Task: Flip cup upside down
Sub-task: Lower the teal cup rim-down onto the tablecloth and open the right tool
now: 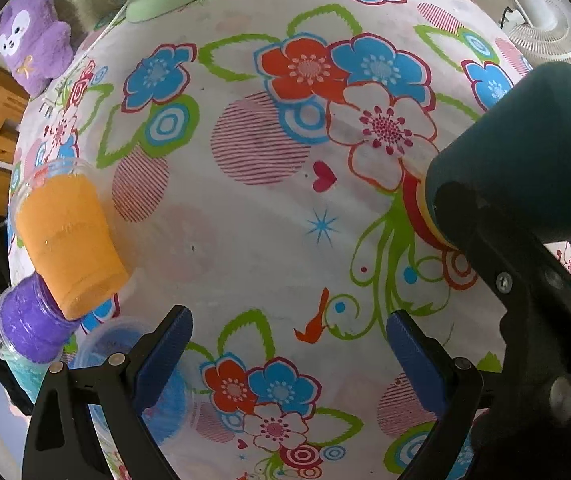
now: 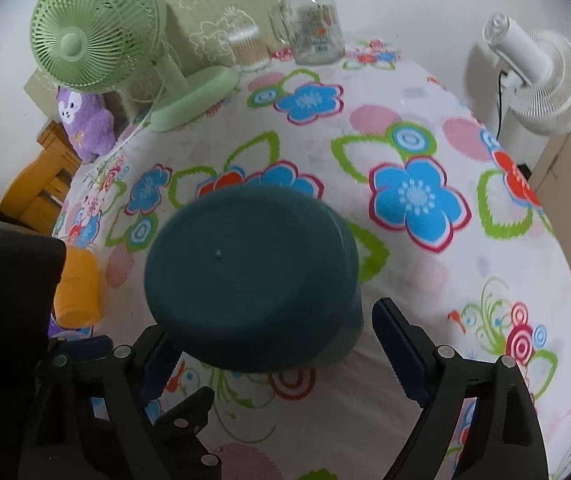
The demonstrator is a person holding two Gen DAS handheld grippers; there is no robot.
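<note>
A dark teal cup (image 2: 253, 280) stands upside down on the flowered tablecloth, its flat base facing the right wrist camera. My right gripper (image 2: 273, 344) is open, its fingers spread on either side of the cup's near side and not pressing it. In the left wrist view the same cup (image 1: 525, 152) shows at the right, with the right gripper's black finger in front of it. My left gripper (image 1: 289, 344) is open and empty over the cloth, left of the cup.
Clear plastic cups with orange (image 1: 69, 236), purple (image 1: 31, 324) and blue (image 1: 133, 368) filling lie at the table's left edge. A green fan (image 2: 97, 36), a glass jar (image 2: 313, 20) and a purple plush (image 2: 85, 120) stand at the back. A white fan (image 2: 541, 80) stands off the table at right.
</note>
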